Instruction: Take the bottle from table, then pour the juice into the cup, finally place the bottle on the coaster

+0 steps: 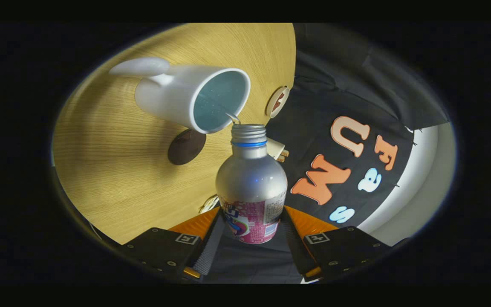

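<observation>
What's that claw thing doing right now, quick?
Gripper: shut on the bottle, tipped with its open mouth at the rim of the cup.

— What's out there on the table?
— Light wood grain, a round disc at its far rim.
— And near it?
— A pale block, possibly a plug, hard to tell.
</observation>
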`<state>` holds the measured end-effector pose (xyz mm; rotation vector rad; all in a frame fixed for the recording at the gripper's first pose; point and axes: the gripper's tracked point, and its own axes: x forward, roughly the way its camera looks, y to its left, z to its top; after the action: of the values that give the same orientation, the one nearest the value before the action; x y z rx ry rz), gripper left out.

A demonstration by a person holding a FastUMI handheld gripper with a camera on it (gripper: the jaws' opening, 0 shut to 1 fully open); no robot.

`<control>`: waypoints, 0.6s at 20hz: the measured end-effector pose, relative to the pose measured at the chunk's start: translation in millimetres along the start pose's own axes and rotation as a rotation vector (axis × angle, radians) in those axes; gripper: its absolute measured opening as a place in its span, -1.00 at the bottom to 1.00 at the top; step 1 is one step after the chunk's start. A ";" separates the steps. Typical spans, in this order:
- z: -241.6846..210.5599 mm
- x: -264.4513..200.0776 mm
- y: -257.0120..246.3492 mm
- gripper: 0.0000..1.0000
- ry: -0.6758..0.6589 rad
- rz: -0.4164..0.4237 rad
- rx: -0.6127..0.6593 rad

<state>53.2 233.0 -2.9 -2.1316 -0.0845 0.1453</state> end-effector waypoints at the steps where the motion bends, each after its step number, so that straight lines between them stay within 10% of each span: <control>1: -0.3 -0.8 -0.1 0.50 -0.001 -0.001 -0.007; 12: -0.4 0.2 -2.6 0.50 -0.004 0.006 -0.054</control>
<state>53.5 234.1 -0.5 -2.1862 -0.0851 0.1525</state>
